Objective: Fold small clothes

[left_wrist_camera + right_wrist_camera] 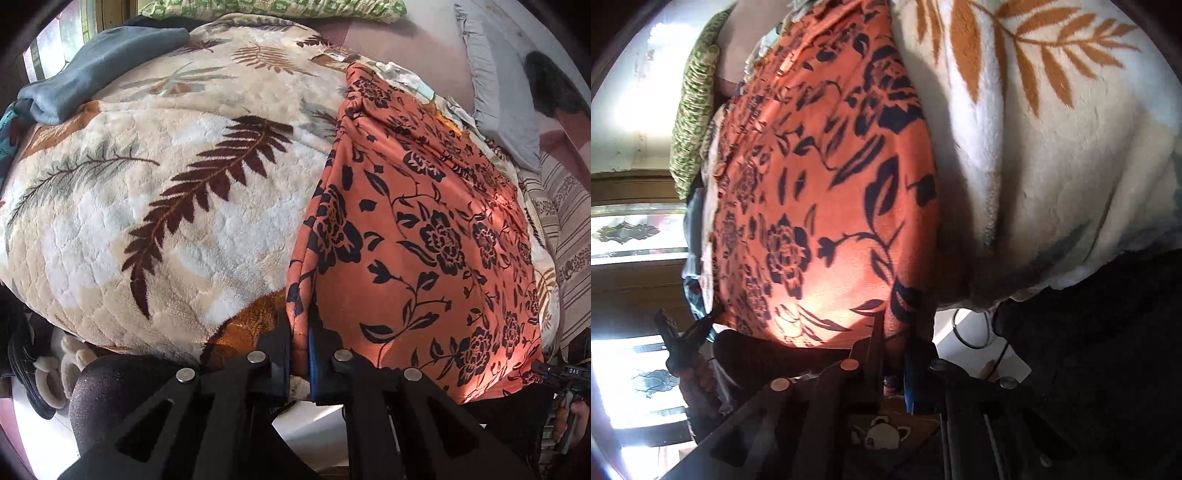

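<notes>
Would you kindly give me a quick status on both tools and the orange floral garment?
Left tool shut on orange floral garment, near corner. Right tool shut on its other near corner. Garment lies spread on leaf-print blanket. Nothing in the way.

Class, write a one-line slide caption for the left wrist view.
Left hand-held gripper pinches the near hem of an orange floral garment spread on a leaf-patterned fleece blanket.
</notes>
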### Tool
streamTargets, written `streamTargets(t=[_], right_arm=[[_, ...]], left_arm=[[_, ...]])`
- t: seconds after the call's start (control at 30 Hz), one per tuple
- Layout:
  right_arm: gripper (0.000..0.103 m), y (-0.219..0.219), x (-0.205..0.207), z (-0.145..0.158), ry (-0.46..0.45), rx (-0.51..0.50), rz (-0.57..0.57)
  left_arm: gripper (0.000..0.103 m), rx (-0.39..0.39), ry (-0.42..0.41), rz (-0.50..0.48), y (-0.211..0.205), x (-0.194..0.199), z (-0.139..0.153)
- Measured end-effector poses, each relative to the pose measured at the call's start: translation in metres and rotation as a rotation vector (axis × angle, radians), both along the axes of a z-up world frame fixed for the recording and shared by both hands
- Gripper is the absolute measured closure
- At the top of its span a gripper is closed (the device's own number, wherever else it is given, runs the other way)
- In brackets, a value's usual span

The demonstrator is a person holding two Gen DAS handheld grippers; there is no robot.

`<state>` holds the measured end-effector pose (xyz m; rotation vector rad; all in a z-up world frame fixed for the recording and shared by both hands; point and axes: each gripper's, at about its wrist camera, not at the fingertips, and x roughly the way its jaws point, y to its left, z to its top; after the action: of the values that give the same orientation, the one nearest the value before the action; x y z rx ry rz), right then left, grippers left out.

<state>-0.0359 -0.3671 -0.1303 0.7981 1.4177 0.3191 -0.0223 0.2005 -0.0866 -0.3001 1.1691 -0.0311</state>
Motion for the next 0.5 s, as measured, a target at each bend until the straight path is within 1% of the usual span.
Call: streamTargets(t=[0.07, 0.13, 0.27, 0.3, 0.4, 0.47, 0.5], right_arm=[[0.095, -0.011, 0.000, 0.018, -0.064, 0.084, -0.043], [0.095, -0.022, 0.005, 0.037, -0.128, 0.159, -0.087], [0.095, -0.045, 0.024, 0.066, -0.237, 0.293, -0.181], [0.095, -0.053, 0.031, 0.072, -0.260, 0.313, -0.202], [0.095, -0.067, 0.061, 0.090, -0.320, 0.350, -0.245], [0.095, -0.076, 0.088, 0.101, -0.358, 0.353, -0.260], [0.095, -0.081, 0.105, 0.106, -0.375, 0.355, -0.268]], left_arm=[[0.096, -0.045, -0.047, -0.009, 0.002, 0.001, 0.017], [0.096, -0.109, -0.095, -0.017, 0.005, 0.007, 0.035], [0.096, -0.163, -0.163, -0.015, 0.005, 0.039, 0.069], [0.096, -0.169, -0.170, -0.022, 0.005, 0.049, 0.077], [0.096, -0.141, -0.200, -0.065, 0.002, 0.090, 0.105], [0.096, -0.121, -0.213, -0.092, -0.004, 0.128, 0.120], [0.096, -0.117, -0.216, -0.099, -0.008, 0.153, 0.124]])
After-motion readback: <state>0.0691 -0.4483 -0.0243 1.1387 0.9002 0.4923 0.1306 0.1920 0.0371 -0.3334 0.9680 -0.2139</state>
